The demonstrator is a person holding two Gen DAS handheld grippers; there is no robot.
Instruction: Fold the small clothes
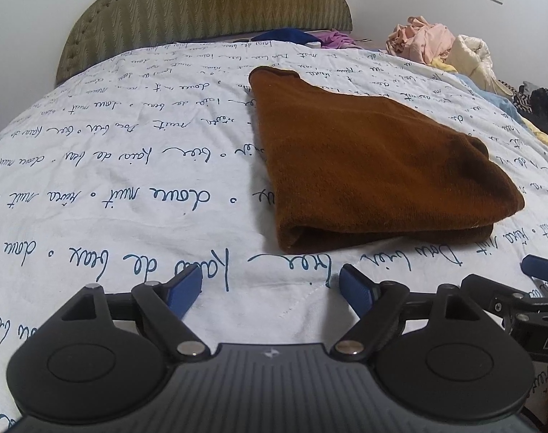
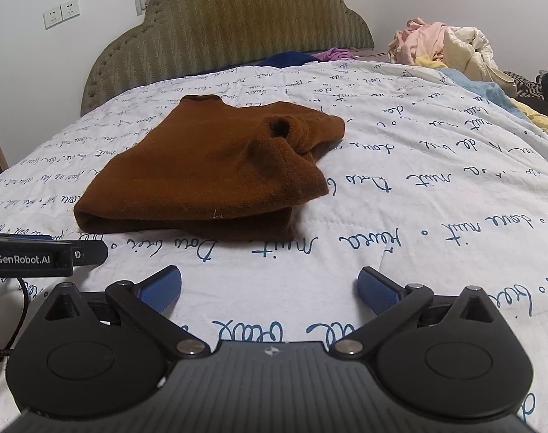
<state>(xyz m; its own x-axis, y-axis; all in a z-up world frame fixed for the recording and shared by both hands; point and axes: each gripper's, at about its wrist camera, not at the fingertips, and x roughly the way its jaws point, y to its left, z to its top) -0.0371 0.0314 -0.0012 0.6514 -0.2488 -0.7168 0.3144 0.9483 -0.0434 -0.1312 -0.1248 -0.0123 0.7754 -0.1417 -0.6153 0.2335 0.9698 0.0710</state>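
A small brown knit sweater lies folded on the white bedspread with blue script. In the right wrist view the sweater shows its folded sleeves on top, with a cuff opening facing me. My left gripper is open and empty, just short of the sweater's near folded edge. My right gripper is open and empty, a little in front of the sweater's near right corner. The right gripper also shows at the right edge of the left wrist view. The left gripper's body shows at the left of the right wrist view.
A padded olive headboard stands at the far end of the bed. A pile of pink and cream clothes lies at the back right, with dark clothes beside it. Blue and purple garments lie by the headboard.
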